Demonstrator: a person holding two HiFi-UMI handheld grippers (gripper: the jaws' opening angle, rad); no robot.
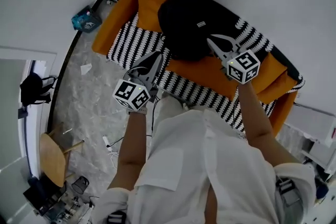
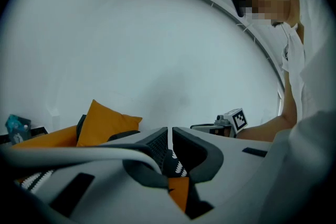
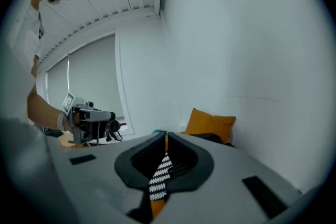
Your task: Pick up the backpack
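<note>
Backpack (image 1: 189,23) rests on the sofa (image 1: 107,26); our left hand-held gripper (image 1: 157,56) and right hand-held gripper (image 1: 213,40), both closed and empty, flank it for lifting.

Illumination is even, diffuse and cool, with soft shadows. Both gripper views show strong fisheye curvature, dark vignetted corners and slightly soft foreground.
</note>
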